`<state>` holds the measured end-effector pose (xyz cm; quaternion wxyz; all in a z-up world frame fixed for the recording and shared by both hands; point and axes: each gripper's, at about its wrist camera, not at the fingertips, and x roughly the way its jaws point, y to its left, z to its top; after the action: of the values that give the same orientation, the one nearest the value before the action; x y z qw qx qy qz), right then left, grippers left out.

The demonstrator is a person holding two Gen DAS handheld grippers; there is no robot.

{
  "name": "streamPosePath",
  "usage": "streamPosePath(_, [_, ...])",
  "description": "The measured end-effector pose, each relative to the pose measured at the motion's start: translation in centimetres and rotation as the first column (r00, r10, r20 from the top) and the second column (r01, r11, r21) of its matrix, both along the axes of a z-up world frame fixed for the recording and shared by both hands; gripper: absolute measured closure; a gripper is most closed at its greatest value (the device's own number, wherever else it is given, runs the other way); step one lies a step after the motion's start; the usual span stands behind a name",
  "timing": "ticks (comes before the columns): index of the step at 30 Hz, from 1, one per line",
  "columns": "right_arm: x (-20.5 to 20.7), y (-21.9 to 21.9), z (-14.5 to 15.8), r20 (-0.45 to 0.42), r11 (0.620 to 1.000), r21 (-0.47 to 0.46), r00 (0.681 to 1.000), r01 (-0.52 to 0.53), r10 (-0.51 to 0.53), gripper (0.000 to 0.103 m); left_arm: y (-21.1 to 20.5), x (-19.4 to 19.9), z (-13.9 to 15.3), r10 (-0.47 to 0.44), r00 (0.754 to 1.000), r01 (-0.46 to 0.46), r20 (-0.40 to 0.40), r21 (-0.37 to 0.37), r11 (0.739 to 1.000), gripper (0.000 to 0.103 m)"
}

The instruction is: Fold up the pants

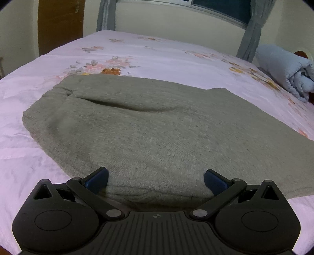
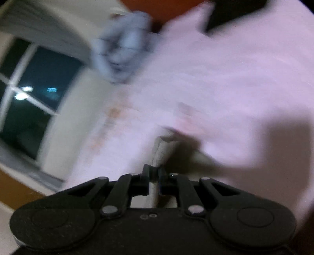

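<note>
Your left camera sits low and close over the pants and looks across the bed at the far wall and window. Your right camera is tipped over sideways, close above the sheet, and its picture is blurry. Both cameras see the bed, the window and the blue blanket at the bed's end.

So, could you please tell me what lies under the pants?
The pants lie on a floral bedsheet, visible around them. Whatever is beneath the covered part is hidden.
</note>
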<state>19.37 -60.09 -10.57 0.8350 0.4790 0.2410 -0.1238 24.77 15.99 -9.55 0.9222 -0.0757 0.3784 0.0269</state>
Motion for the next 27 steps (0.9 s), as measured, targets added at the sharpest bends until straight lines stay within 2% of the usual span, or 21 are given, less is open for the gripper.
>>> streamPosePath(2, [-0.9, -0.3, -1.2, -0.001, 0.999, 0.030, 1.000, 0.011, -0.011, 0.103, 0.0, 0.1, 0.1, -0.002, 1.000, 0.002, -0.003, -0.002, 1.000, 0.000])
streamPosePath(7, [0.1, -0.2, -0.1, -0.004, 1.000, 0.021, 1.000, 0.007, -0.007, 0.103, -0.1, -0.1, 0.0, 0.005, 1.000, -0.005, 0.003, -0.005, 1.000, 0.000])
streamPosePath(10, [1.4, 1.0, 1.5, -0.014, 0.996, -0.069, 0.999, -0.050, 0.049, 0.103, -0.2, -0.2, -0.1, 0.009, 1.000, -0.009, 0.009, -0.007, 1.000, 0.000])
streamPosePath(14, [3.4, 1.8, 6.9, 0.122, 0.989, -0.111, 0.986, -0.103, 0.116, 0.103, -0.1, -0.1, 0.0, 0.007, 1.000, -0.007, 0.004, -0.007, 1.000, 0.000])
streamPosePath(17, [3.9, 3.0, 11.5, 0.275, 0.970, -0.181, 0.938, -0.162, 0.209, 0.103, -0.1, -0.1, 0.0, 0.006, 1.000, -0.006, 0.003, -0.007, 1.000, 0.000])
streamPosePath(19, [3.3, 3.4, 12.7, 0.342, 0.964, -0.208, 0.911, -0.166, 0.230, 0.103, -0.1, -0.2, -0.1, 0.009, 1.000, -0.009, 0.009, -0.008, 1.000, 0.000])
streamPosePath(20, [2.8, 3.1, 12.0, 0.344, 0.963, -0.216, 0.910, -0.163, 0.231, 0.103, -0.1, -0.2, -0.1, 0.011, 1.000, -0.011, 0.013, -0.007, 1.000, 0.000])
streamPosePath(21, [2.6, 2.6, 10.7, 0.313, 0.965, -0.216, 0.925, -0.152, 0.216, 0.103, -0.1, -0.3, -0.1, 0.012, 1.000, -0.012, 0.016, -0.007, 1.000, 0.000])
streamPosePath(23, [2.7, 0.2, 4.7, 0.113, 0.991, -0.070, 0.987, -0.110, 0.118, 0.103, -0.2, -0.4, -0.1, 0.014, 1.000, -0.014, 0.019, -0.008, 1.000, 0.000])
streamPosePath(24, [2.2, -0.7, 1.4, 0.028, 0.996, -0.017, 0.996, -0.088, 0.088, 0.103, -0.2, -0.4, -0.1, 0.014, 1.000, -0.013, 0.019, -0.009, 1.000, 0.000])
streamPosePath(25, [1.6, -1.2, -0.5, -0.003, 0.998, 0.013, 0.998, -0.069, 0.069, 0.103, -0.2, -0.4, -0.1, 0.013, 1.000, -0.013, 0.017, -0.007, 1.000, 0.000])
streamPosePath(26, [0.9, -1.7, -2.0, 0.006, 0.997, 0.056, 0.999, -0.052, 0.052, 0.103, -0.2, -0.4, -0.1, 0.013, 1.000, -0.013, 0.016, -0.006, 1.000, 0.000])
streamPosePath(27, [0.0, -2.1, -3.0, 0.057, 0.994, 0.105, 0.998, -0.037, 0.031, 0.103, -0.2, -0.3, -0.1, 0.012, 1.000, -0.012, 0.012, -0.004, 1.000, 0.000])
